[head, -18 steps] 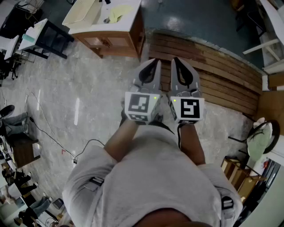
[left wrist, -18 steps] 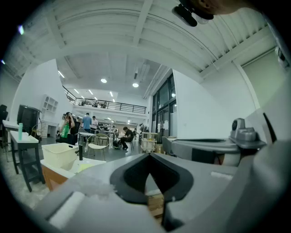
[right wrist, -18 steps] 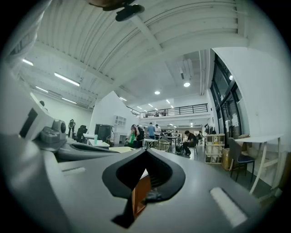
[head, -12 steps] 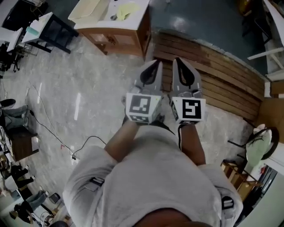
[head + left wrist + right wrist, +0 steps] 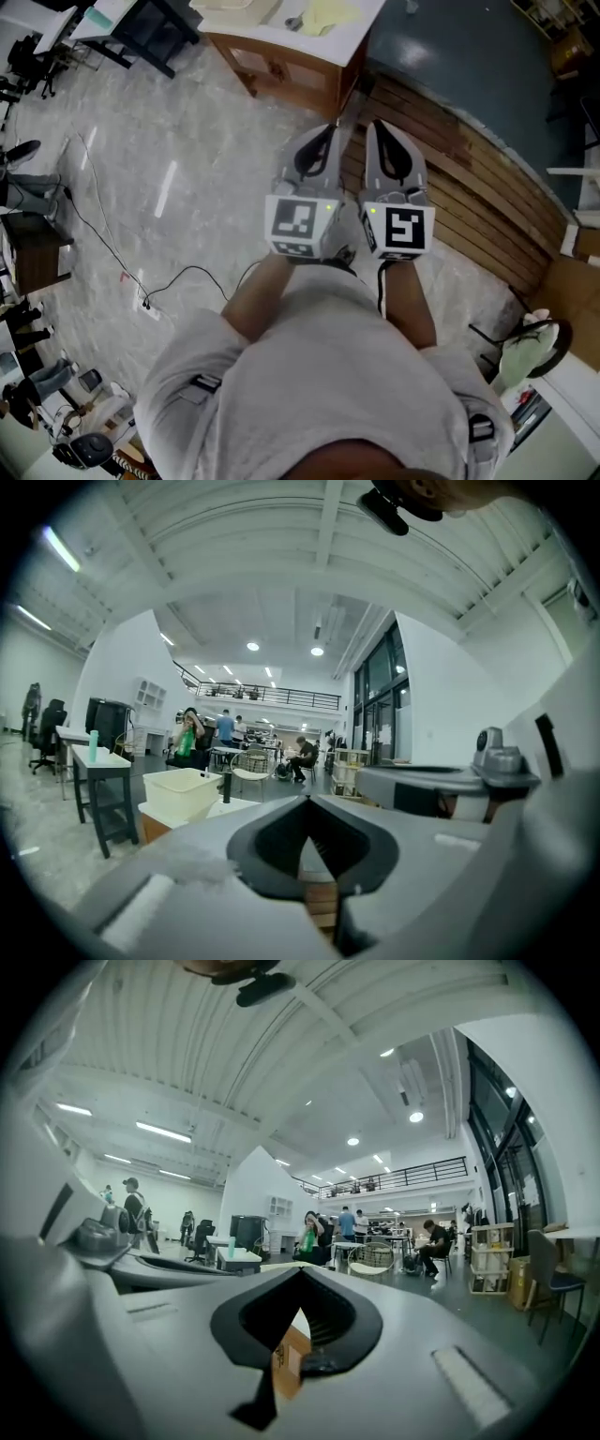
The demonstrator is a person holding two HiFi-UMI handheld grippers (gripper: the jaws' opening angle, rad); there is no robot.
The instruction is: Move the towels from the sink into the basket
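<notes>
You hold 2 grippers: left gripper [image 5: 328, 131], right gripper [image 5: 378, 127]. In view: 1 towel [image 5: 328, 14], 1 cabinet [image 5: 295, 58], 1 tub [image 5: 183, 794].

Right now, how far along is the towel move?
Done: nothing that shows. A yellow towel lies at the sink on the vanity, outside the cream basket; the basket's inside is not visible.
In hand: nothing. The left claw and right claw are shut and empty, side by side, short of the vanity.
Left: walk up, grab the towel, drop it in the basket.
</notes>
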